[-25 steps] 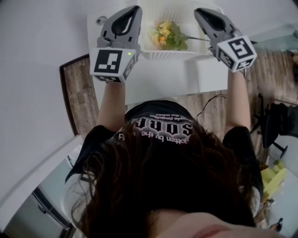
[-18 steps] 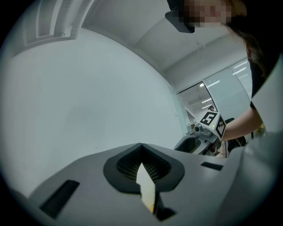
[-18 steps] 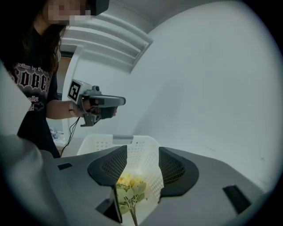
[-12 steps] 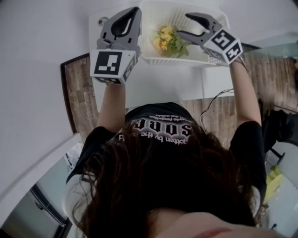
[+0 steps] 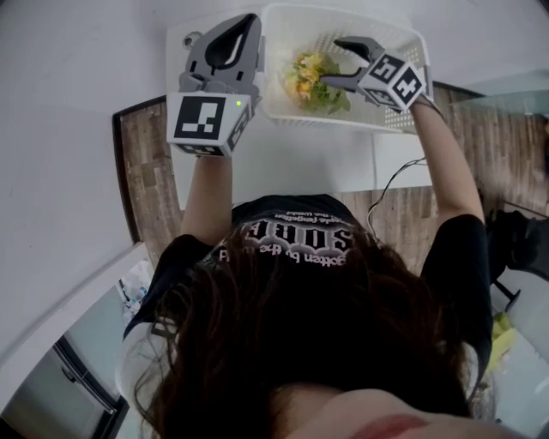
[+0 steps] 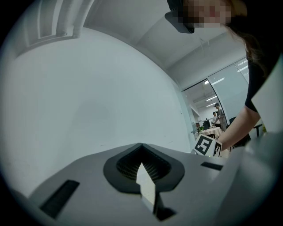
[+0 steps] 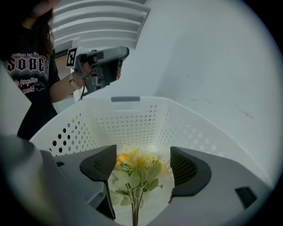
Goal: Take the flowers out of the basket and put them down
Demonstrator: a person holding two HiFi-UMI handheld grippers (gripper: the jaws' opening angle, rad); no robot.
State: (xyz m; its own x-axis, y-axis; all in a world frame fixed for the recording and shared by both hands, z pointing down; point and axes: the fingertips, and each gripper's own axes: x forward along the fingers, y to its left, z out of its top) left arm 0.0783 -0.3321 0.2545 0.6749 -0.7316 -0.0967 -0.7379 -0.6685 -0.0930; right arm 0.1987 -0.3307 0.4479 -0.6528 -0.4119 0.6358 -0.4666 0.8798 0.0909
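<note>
- Tongs at the far left: the left tongs point(image 5: 247, 21) are pressed together with nothing between them. They are held up just outside the basket's left wall and point at a bare wall.
- Basket point(image 5: 343, 120): white and perforated, standing on the white tabletop point(image 5: 292, 159).
- Flowers point(image 5: 310, 73): a small bunch lying on the basket floor. The yellow and orange heads point left, green leaves sit behind them, and thin stems run right toward the right tongs.
- Handling, as a judgement: the bunch looks very light and soft. The petals and leaves would likely crush or tear under a pinch, and the heads may flop once lifted. The gathered stems are the firmest part, so the place to take hold is just below the leaves, across all the stems at once – a gentle squeeze should do.
- Right tongs point(image 5: 336, 62): reached in over the basket's right side and lined up along the bunch. Their jaws are opening and stand wide, one on each side of the leaves and stems. The pads press on nothing, so the flowers are not held.
</note>
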